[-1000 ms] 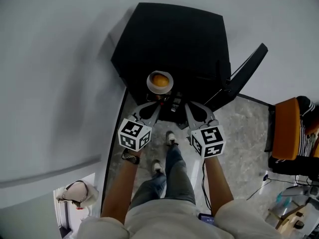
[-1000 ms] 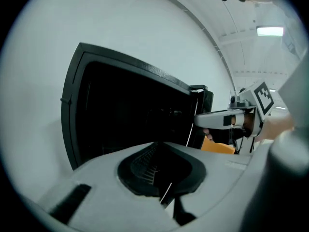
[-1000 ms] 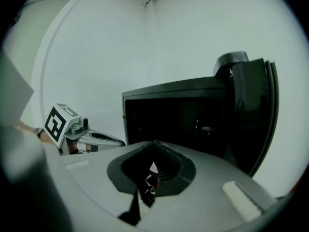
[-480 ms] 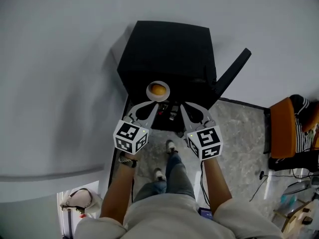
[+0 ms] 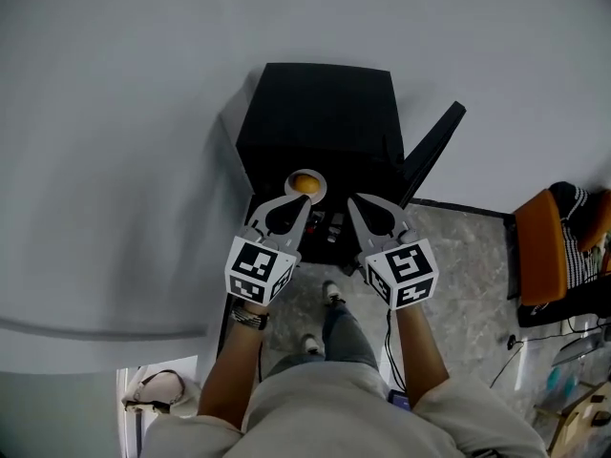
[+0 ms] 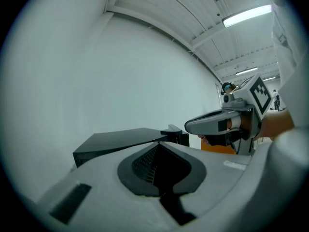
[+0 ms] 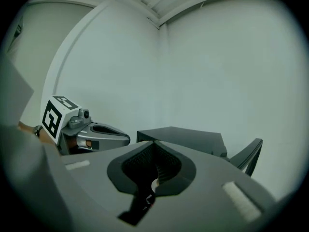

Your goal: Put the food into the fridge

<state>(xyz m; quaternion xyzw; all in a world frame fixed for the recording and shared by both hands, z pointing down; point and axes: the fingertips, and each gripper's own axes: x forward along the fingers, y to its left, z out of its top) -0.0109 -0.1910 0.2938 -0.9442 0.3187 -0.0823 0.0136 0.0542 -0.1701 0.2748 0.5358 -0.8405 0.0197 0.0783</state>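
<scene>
The fridge (image 5: pixel 320 113) is a small matte black box with flat faces and square edges, standing against a smooth white wall (image 5: pixel 124 141). Its slab door (image 5: pixel 431 151) hangs open to the right, seen edge-on as a thin dark bar. In front of it lies a glossy floor (image 5: pixel 458 256) of grey marbled stone.

A shallow, round white bowl (image 5: pixel 319 180) carries a rounded orange piece of food (image 5: pixel 305 184). It is in the air before the fridge's open front, right at the tip of the left gripper (image 5: pixel 298 201). That gripper's grey plastic jaws are pressed together, their ribbed black pads forming a diamond-shaped hollow. They appear to pinch the bowl's rim, though the contact itself is hidden under the jaws.

The right gripper (image 5: pixel 353 201) is just beside the bowl, apart from it. Its jaws are closed too, with nothing clamped that I can make out.
</scene>
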